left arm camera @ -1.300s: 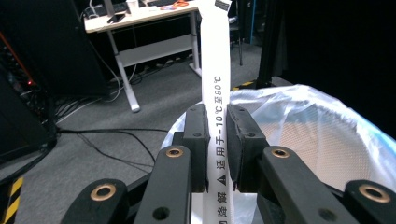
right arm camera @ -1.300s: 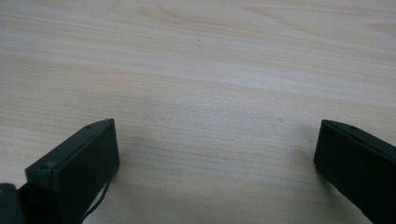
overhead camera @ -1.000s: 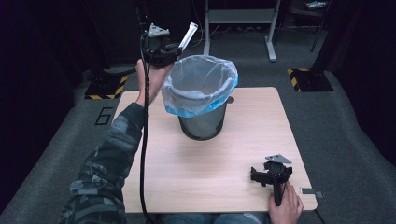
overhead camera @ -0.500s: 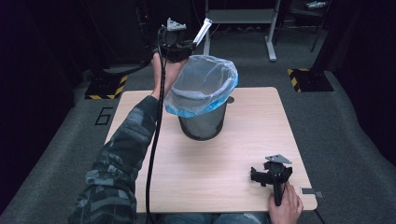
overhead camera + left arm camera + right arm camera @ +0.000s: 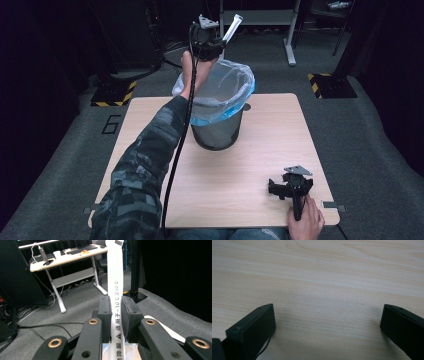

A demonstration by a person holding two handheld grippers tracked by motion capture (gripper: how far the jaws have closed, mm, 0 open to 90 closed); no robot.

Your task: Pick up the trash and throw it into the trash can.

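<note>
Left claw (image 5: 115, 315) clamped on a white printed strip (image 5: 115, 277), held up above the far rim of the bag-lined bin (image 5: 220, 107); strip judged not yet dropped in; right claw (image 5: 290, 187) spread wide, empty, on the tabletop (image 5: 270, 145) nearside of the bin.

The bin (image 5: 218, 131) with its blue liner (image 5: 227, 95) is standing at the middle rear of the desk (image 5: 260, 165), blocking the straight way across the back edge. The left arm (image 5: 150, 160) and trailing cable (image 5: 176, 165) are crossing the left half diagonally, closing that side to low passes. The left gripper (image 5: 212, 42) is hanging above the bin's far rim, its fingers (image 5: 104, 315) pinching a white strip (image 5: 115, 285). Bare wood is lying open right of the bin and in front of it. The right gripper (image 5: 290, 189) is sitting near the front right corner, its fingers (image 5: 252, 327) spread wide over bare wood.
</note>
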